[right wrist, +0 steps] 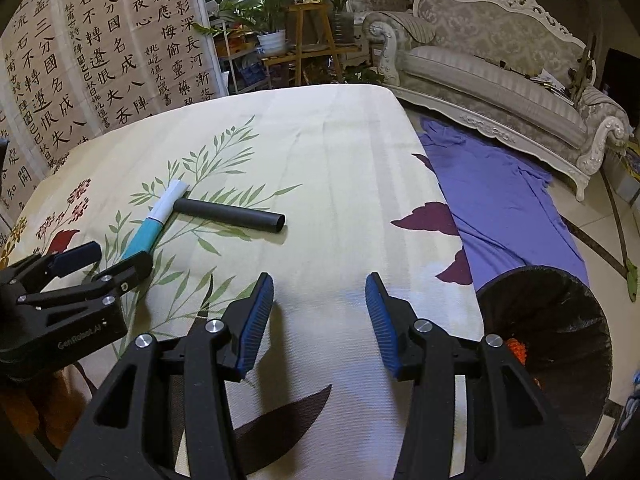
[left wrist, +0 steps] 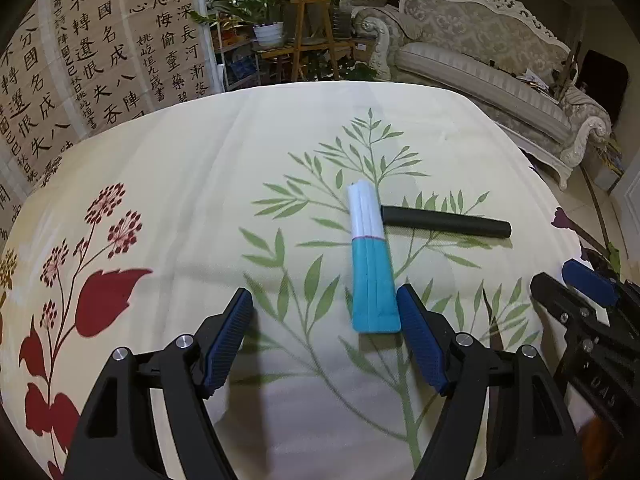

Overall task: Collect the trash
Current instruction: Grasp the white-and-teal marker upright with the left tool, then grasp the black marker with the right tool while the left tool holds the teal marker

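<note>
A flat white and turquoise packet (left wrist: 370, 256) lies on the floral tablecloth (left wrist: 200, 184), touching one end of a black tube (left wrist: 446, 222). My left gripper (left wrist: 326, 300) is open, its right finger just beside the packet's near end. Both items show in the right wrist view: the packet (right wrist: 154, 220) and the tube (right wrist: 230, 216). My right gripper (right wrist: 320, 288) is open and empty over bare cloth, to the right of the left gripper (right wrist: 108, 258). A black trash bin (right wrist: 548, 344) with an orange item inside stands on the floor past the table's right edge.
A purple cloth (right wrist: 496, 196) lies on the floor between table and an ornate sofa (right wrist: 500, 68). A calligraphy screen (right wrist: 92, 60) stands behind the table on the left. Plant stands (right wrist: 312, 32) are at the back.
</note>
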`<state>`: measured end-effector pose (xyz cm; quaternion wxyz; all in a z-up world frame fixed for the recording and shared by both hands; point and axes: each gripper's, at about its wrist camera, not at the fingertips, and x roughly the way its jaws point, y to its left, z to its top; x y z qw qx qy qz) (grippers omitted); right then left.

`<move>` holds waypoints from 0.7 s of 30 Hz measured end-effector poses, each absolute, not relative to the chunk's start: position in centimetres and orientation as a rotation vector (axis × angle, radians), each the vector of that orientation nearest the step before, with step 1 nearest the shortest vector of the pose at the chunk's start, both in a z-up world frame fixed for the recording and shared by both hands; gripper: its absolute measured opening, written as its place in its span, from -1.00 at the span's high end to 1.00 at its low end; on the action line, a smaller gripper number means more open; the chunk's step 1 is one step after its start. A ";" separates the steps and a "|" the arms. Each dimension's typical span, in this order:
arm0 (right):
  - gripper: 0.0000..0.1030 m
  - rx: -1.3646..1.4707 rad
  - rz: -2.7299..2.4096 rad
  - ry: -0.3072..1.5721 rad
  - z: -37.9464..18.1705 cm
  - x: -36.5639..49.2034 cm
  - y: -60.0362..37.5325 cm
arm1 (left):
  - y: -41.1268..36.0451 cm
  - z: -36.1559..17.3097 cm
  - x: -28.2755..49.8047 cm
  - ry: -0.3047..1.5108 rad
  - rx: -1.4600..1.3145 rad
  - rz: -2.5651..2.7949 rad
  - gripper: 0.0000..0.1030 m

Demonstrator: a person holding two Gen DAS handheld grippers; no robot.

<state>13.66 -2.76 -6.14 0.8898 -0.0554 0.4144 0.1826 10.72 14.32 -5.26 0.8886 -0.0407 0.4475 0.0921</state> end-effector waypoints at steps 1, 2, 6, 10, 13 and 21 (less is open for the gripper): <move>0.09 -0.120 0.380 0.861 -6.1 13.7 -2.6 | 14.2 -5.1 11.0 0.923 -0.080 0.189 -0.40; 0.09 -0.123 0.380 0.861 -6.1 13.7 -2.5 | 14.2 -5.1 11.2 0.919 -0.077 0.187 -0.40; 0.09 -0.126 0.371 0.859 -6.1 14.1 -2.3 | 13.9 -5.0 12.3 0.907 -0.053 0.152 -0.35; 0.09 -0.142 0.377 0.861 -6.2 14.5 -2.0 | 14.0 -5.1 12.4 0.904 -0.036 0.124 0.15; 0.09 -0.159 0.390 0.855 -6.1 14.7 -1.4 | 13.9 -5.2 12.1 0.889 -0.012 0.114 0.54; 0.09 -0.141 0.357 0.830 -5.3 16.9 -1.0 | 15.4 -4.8 10.5 0.870 -0.026 0.121 0.60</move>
